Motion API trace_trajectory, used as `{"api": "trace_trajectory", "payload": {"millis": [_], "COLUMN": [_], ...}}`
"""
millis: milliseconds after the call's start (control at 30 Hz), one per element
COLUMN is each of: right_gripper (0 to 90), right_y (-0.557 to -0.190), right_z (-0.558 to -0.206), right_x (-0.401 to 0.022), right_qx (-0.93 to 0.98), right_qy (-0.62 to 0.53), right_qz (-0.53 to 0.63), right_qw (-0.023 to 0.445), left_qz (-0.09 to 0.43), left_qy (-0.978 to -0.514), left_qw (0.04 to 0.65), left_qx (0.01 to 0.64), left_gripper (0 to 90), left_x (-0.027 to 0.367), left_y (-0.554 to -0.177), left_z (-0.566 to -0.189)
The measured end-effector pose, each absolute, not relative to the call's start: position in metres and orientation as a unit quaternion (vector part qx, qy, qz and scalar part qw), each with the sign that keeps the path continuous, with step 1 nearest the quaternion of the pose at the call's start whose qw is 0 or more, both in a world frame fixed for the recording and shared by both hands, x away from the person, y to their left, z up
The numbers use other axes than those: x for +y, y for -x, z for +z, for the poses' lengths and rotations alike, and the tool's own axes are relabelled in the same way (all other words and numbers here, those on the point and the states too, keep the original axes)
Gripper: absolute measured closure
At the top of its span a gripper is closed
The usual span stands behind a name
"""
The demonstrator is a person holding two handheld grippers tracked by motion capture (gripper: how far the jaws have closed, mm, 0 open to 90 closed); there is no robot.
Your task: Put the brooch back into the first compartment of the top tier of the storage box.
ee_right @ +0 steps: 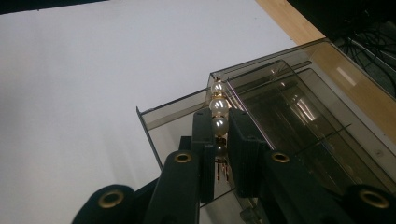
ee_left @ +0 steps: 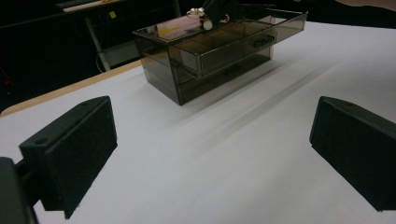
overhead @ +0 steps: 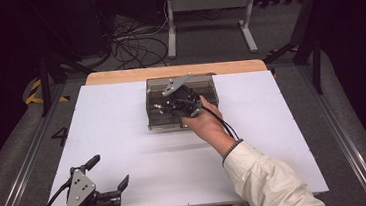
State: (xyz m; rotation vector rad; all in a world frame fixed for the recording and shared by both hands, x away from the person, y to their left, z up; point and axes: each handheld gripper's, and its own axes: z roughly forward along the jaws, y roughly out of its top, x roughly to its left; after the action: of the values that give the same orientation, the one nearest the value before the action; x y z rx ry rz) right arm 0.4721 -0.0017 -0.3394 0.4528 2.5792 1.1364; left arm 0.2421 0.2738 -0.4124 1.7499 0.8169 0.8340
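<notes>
Pearls sit clamped in your right gripper point(ee_right: 218, 135) — a short string of pearl beads point(ee_right: 218, 112) with gold spacers, pinched between the two black pads so that the top beads stand clear above the jaw tips and a bit of gold hangs below them. In the right gripper view the beads are held directly over the pulled-out upper drawer point(ee_right: 161, 126) of the smoky clear drawer box point(ee_right: 327, 107), just at the box's front corner.

In the high view that box point(overhead: 204, 83) stands at the far middle of the white table point(overhead: 124, 138), close to the wooden strip point(overhead: 118, 76) along the far edge. Your right hand point(overhead: 205, 123) reaches in from the near right, sleeve at the near edge, with the right gripper point(overhead: 167, 104) over the box's near side.

Your left gripper point(overhead: 111, 173) rests at the near left corner of the table, well apart from the box, jaws spread wide with nothing between them. Its own view looks across bare white surface toward the box point(ee_left: 163, 74), which has the upper drawer point(ee_left: 224, 46) slid out toward the right of that view — the lower drawer appears closed. The pearl beads point(ee_left: 205, 21) show small at the top of the box there, partly hidden by the dark gripper above them.
</notes>
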Motion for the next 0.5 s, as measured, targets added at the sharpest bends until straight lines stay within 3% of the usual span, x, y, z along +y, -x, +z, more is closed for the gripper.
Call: {"api": "trace_trajectory", "payload": {"millis": [500], "right_gripper": [81.7], "right_y": [-0.4749], "right_z": [-0.3485], "right_x": [0.0073], "right_qx": [0.902], "right_qy": [-0.155], "right_qz": [0.382], "right_qw": [0.125], "left_qz": [0.345], "left_qy": [-0.723], "left_qw": [0.495], "left_qx": [0.335], "left_gripper": [1.4], "left_x": [0.2738], "left_y": [-0.2418], "left_z": [-0.4121]}}
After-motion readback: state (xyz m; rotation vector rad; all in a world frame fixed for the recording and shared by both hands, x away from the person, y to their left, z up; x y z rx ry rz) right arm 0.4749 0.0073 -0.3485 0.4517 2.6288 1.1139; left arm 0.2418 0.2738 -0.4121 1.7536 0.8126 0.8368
